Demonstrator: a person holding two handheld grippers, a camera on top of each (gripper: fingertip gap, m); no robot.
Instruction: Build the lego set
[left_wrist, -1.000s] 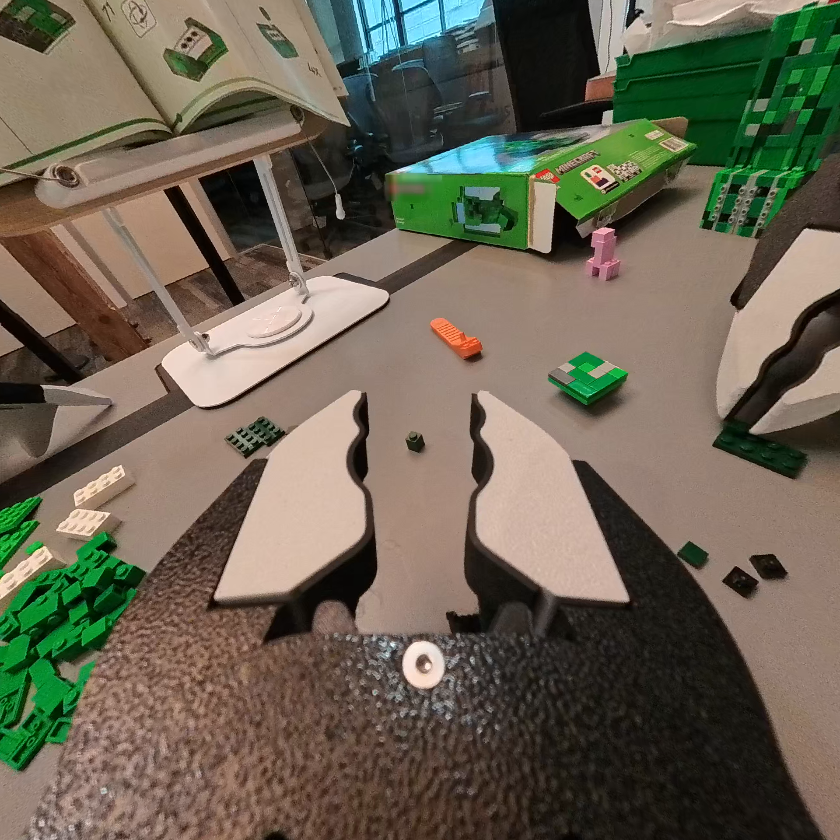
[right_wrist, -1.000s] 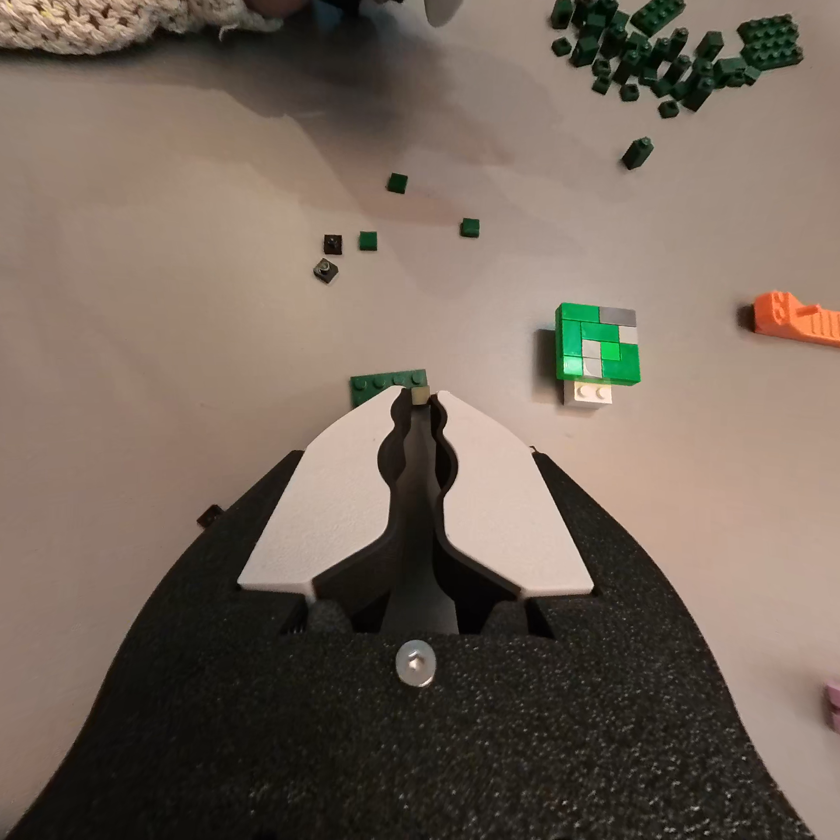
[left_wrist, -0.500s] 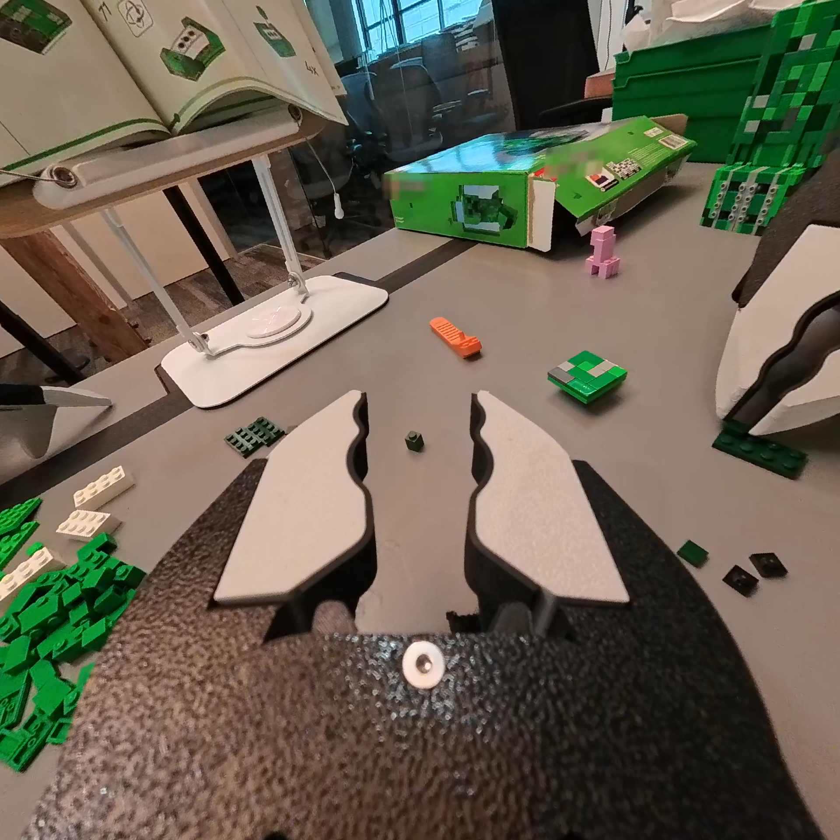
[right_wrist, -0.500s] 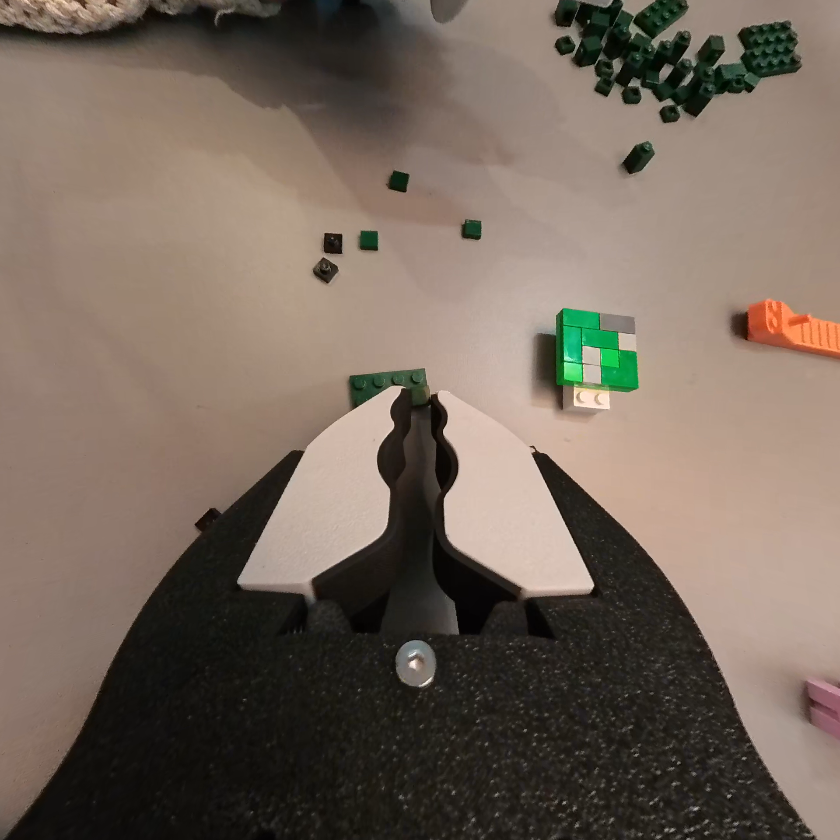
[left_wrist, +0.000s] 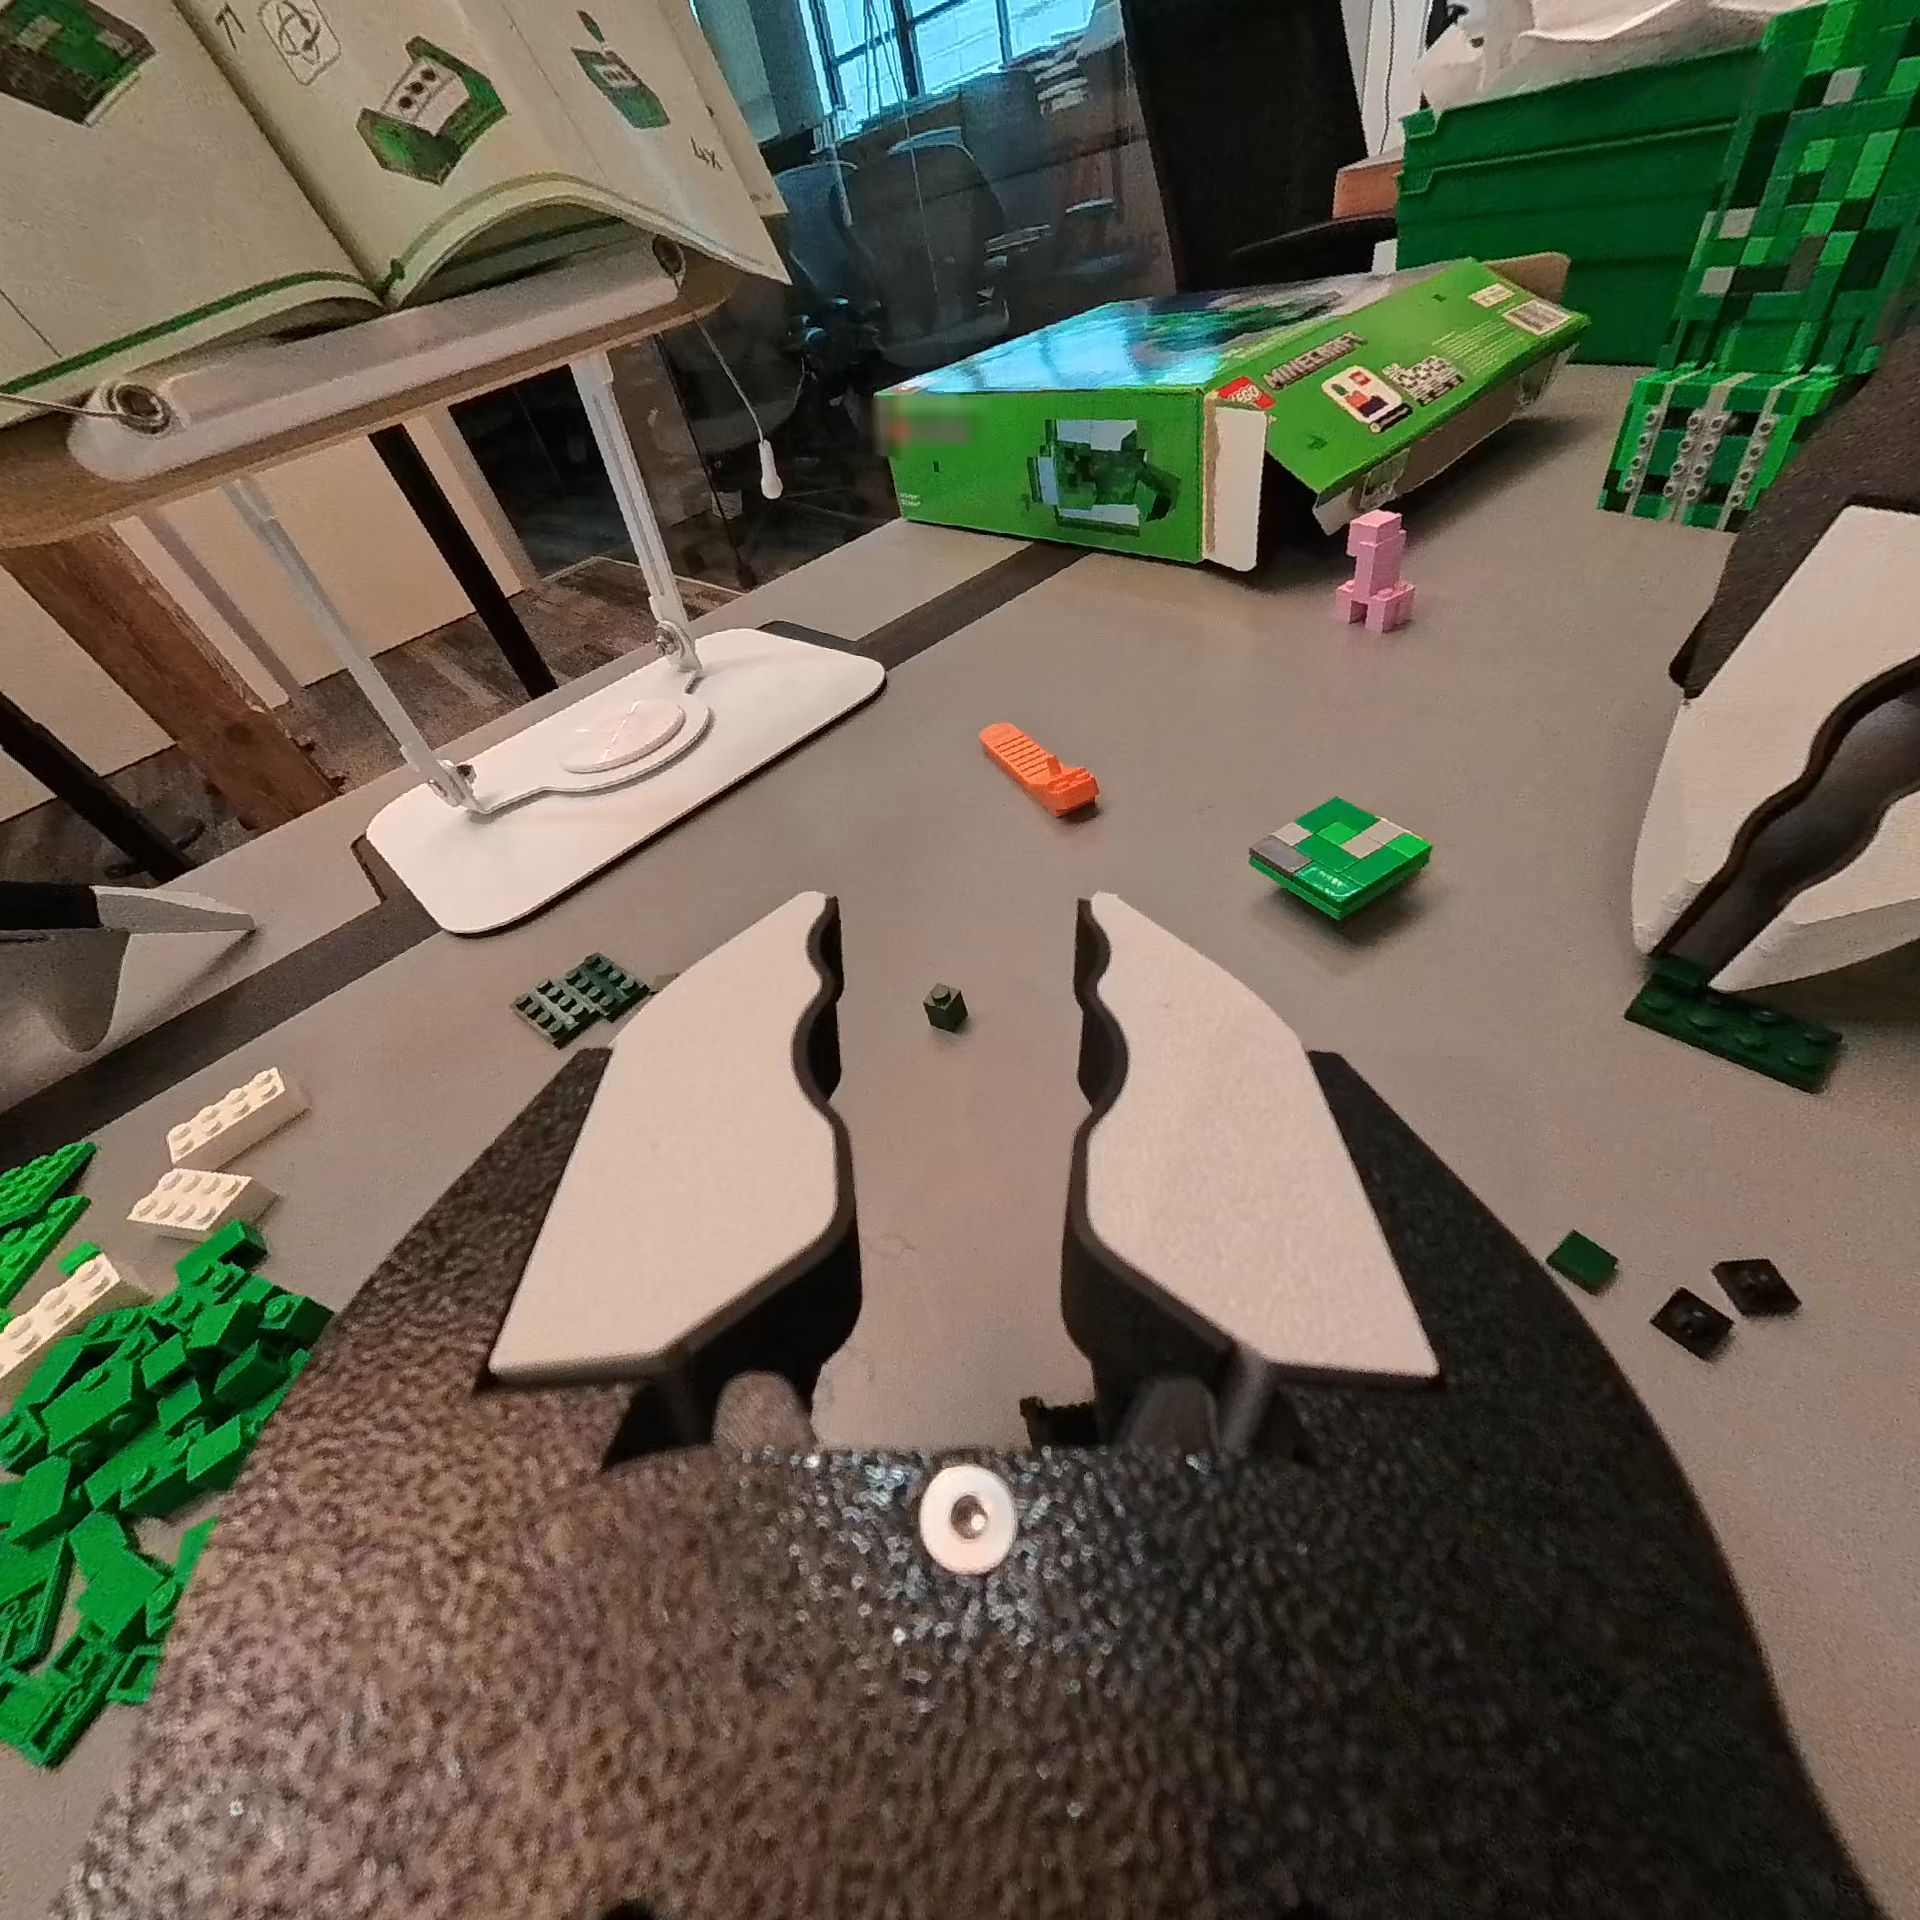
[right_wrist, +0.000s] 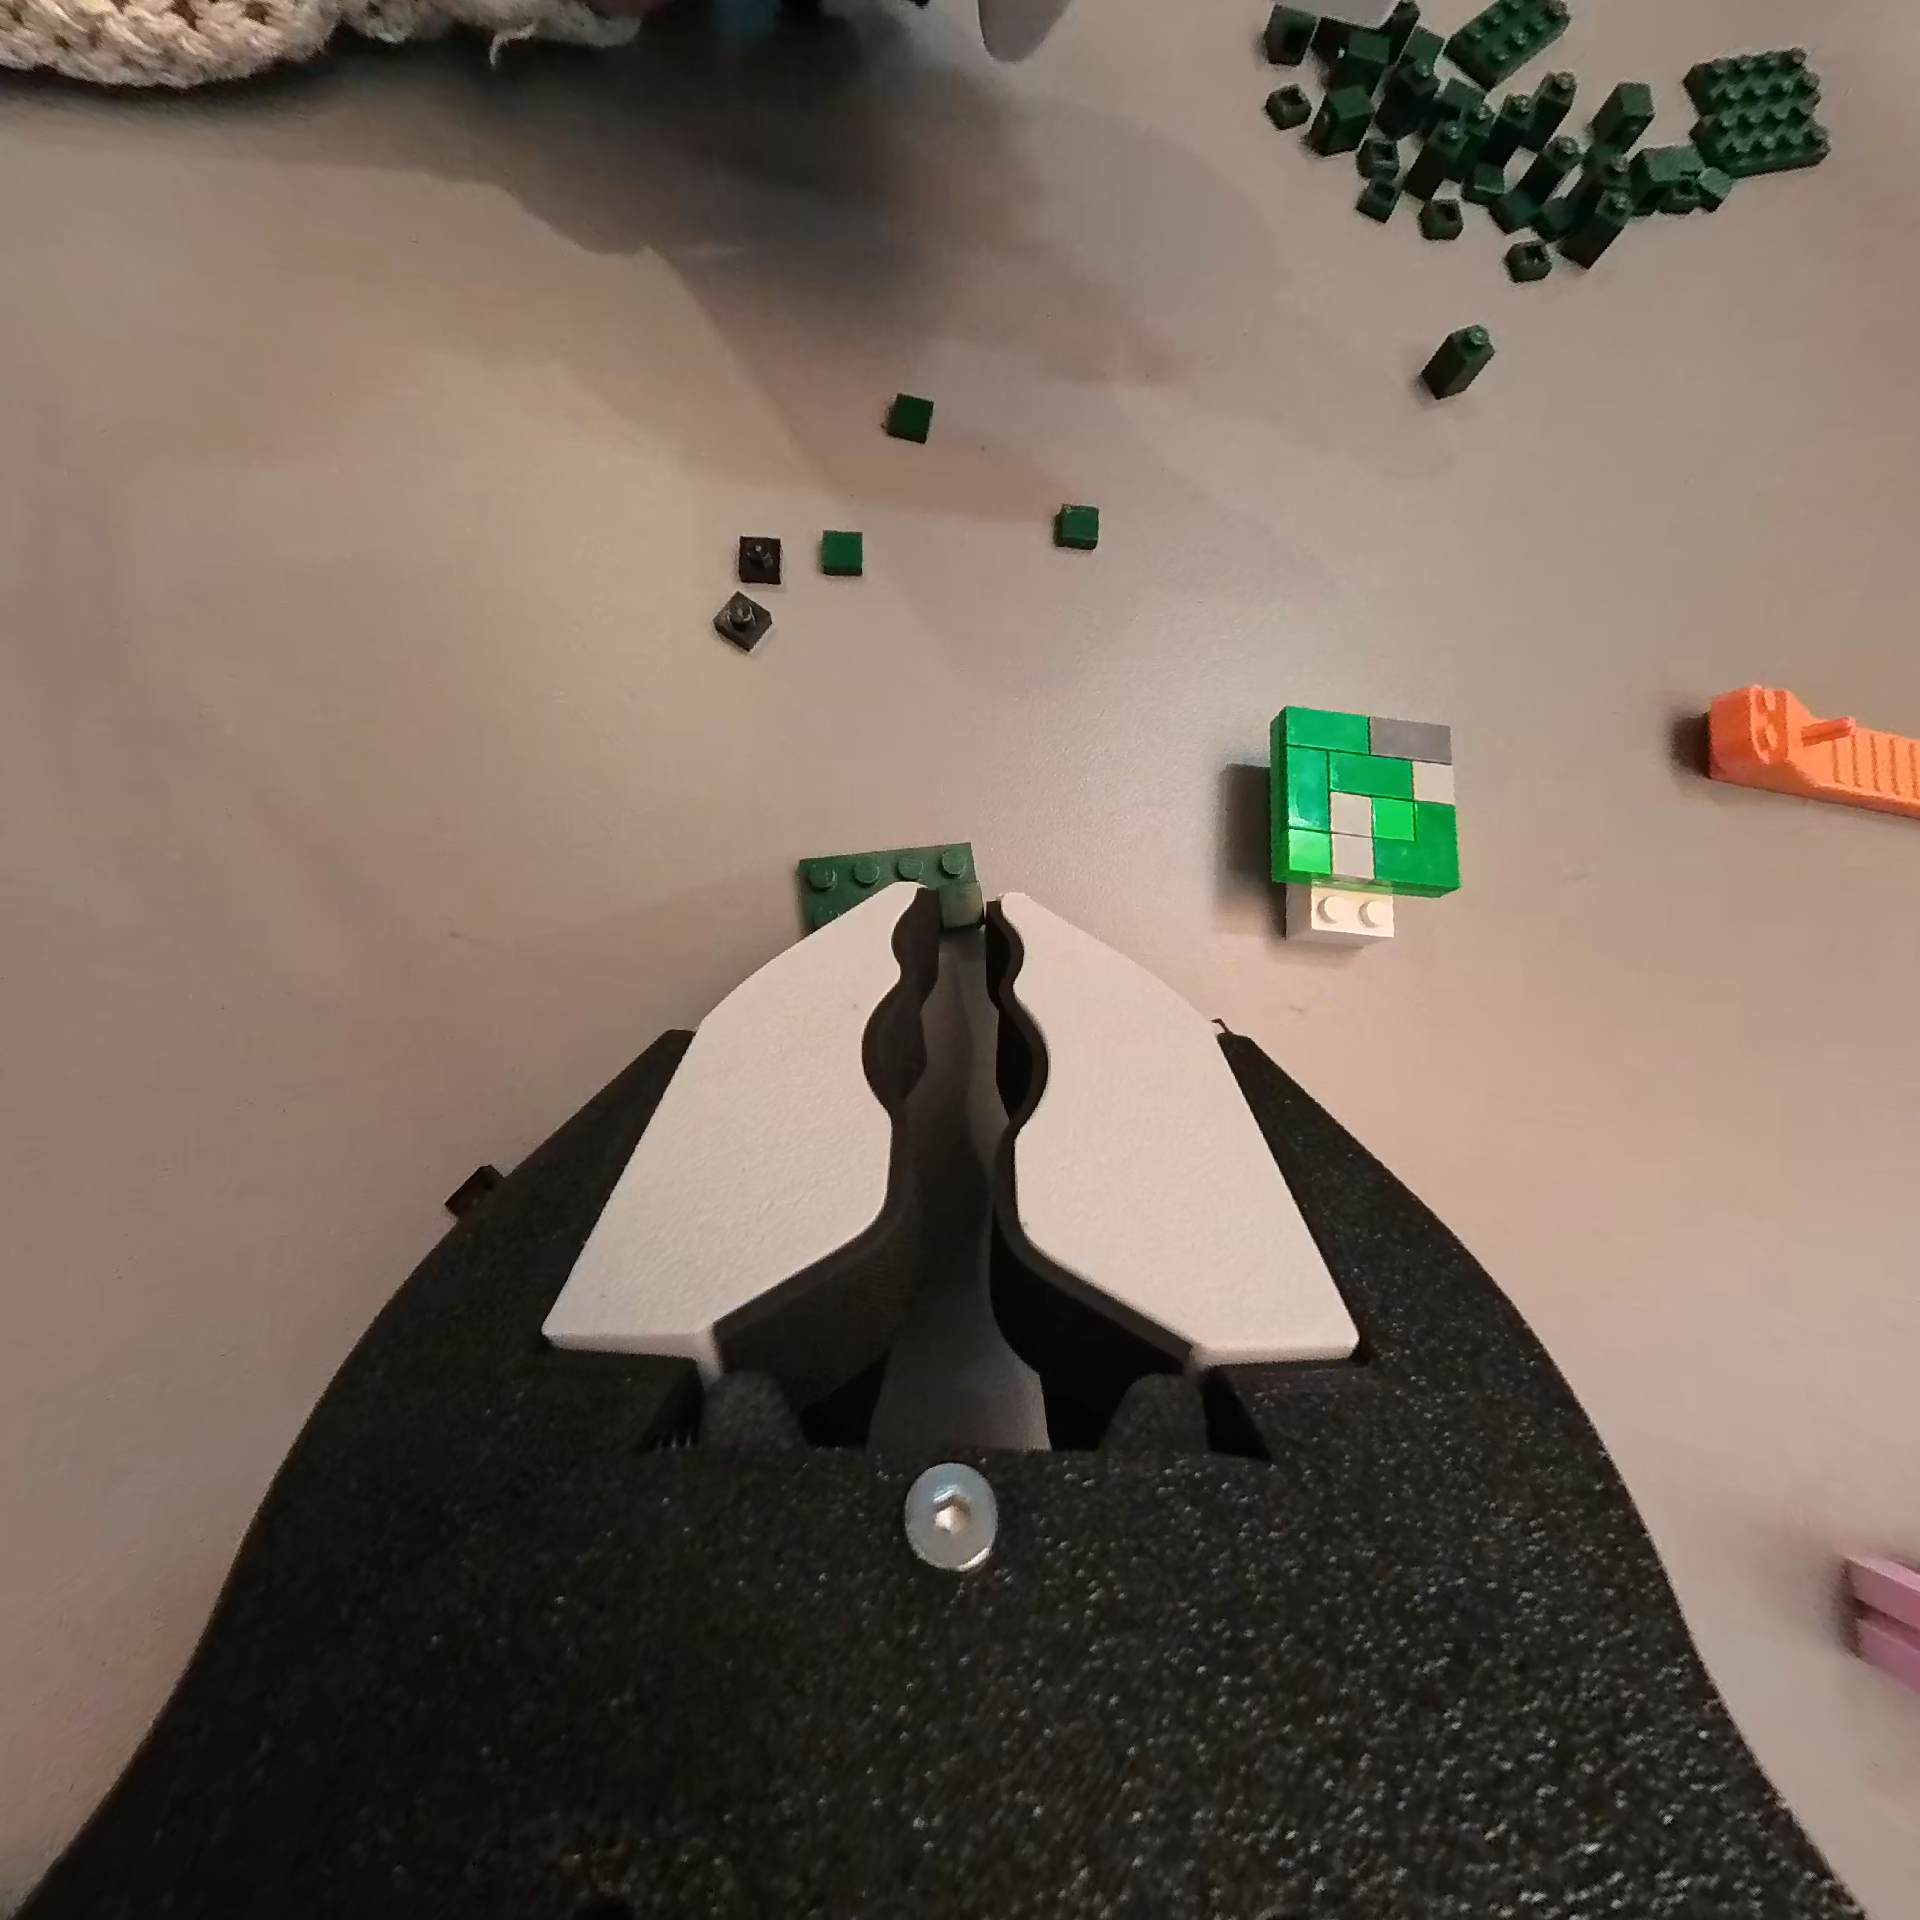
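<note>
Dark green plastic is pinched at the very tips of the right gripper (right_wrist: 961, 902): a small one-stud brick (right_wrist: 960, 900) is held between the nearly closed white fingers, pressed down at the right end of a dark green plate (right_wrist: 883, 878) that lies flat on the grey table (right_wrist: 416, 831). The step in hand is judged to be the seating of this brick on the plate's end stud; it would best be done by a straight downward push with the brick kept square, since the loose plate could slide or tip under an angled load, and the grip should only be released once the brick sits flush. The left gripper (left_wrist: 956, 935) is spread wide and empty, low over the table, with another tiny dark green brick (left_wrist: 944, 1007) lying beyond its tips, untouched. Outward, the parts are hard, glossy and sharp-edged: a square bright green and grey tiled assembly (right_wrist: 1363, 805) on a white brick, flat dark tiles (right_wrist: 842, 552), a ribbed orange brick separator (left_wrist: 1037, 768), a heap of dark green bricks (right_wrist: 1538, 145) and bright green ones (left_wrist: 114, 1455). Farther off stand a pink blocky figure (left_wrist: 1376, 571), a cardboard set box (left_wrist: 1195, 436), a tall green pixelled model (left_wrist: 1787, 291), and an open instruction booklet (left_wrist: 343, 156) on a white stand (left_wrist: 623, 769).
</note>
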